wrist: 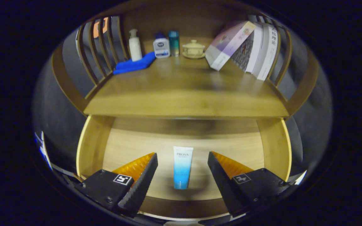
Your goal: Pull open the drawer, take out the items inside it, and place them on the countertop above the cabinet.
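Spread wide apart, the fingers of the hand-held gripper (182, 163) hang over the pulled-out drawer (276, 147), released and pressing on nothing. Between the two fingers, apart from both, a white-and-blue tube (182, 168) lies flat on the drawer's pale wooden floor, its length running straight away from the camera, its blue end toward the drawer's front wall. It is the one item seen inside the drawer.

Above the drawer is the wooden worktop (184, 94), railed with slats at both sides. Along its back stand a white pump bottle (134, 45), a squat white bottle with a blue cap (161, 46), a teal can (174, 43) and a lidded cream cup on a saucer (194, 49). A folded blue cloth (134, 64) lies beside the pump bottle. Several books (247, 47) lean together against the right-hand slats.
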Tool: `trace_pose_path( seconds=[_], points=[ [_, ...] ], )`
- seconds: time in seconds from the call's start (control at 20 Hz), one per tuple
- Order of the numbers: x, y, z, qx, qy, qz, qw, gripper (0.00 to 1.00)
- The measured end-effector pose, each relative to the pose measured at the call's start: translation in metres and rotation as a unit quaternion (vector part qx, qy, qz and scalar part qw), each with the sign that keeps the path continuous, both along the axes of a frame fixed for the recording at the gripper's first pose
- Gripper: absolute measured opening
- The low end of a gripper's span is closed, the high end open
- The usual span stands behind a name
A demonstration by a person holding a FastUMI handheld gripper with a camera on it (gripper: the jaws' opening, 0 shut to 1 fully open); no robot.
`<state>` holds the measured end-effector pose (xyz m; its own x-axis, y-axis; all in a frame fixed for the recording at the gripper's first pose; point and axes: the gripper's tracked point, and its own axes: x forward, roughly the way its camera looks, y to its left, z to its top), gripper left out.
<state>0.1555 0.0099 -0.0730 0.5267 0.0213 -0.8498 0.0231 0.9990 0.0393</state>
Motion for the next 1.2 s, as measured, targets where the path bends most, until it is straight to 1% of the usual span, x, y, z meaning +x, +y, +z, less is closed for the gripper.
trace_pose_path(
  seconds=[0.1, 0.4, 0.6, 0.7, 0.75, 0.85, 0.95, 1.2],
  points=[
    [-0.001, 0.002, -0.019, 0.007, 0.039, -0.002, 0.999, 1.00],
    [-0.007, 0.000, -0.053, -0.002, 0.113, -0.015, 0.994, 1.00],
    [-0.009, 0.002, -0.064, 0.005, 0.133, -0.019, 0.991, 0.95],
    [-0.010, 0.003, -0.067, 0.003, 0.144, -0.017, 0.989, 0.87],
    [-0.011, 0.003, -0.070, 0.001, 0.150, -0.019, 0.988, 0.78],
    [-0.014, 0.000, -0.076, 0.001, 0.165, -0.034, 0.986, 0.67],
    [-0.015, -0.001, -0.076, -0.005, 0.167, -0.031, 0.985, 0.54],
    [-0.014, 0.000, -0.072, 0.008, 0.158, -0.034, 0.987, 0.47]
  ],
)
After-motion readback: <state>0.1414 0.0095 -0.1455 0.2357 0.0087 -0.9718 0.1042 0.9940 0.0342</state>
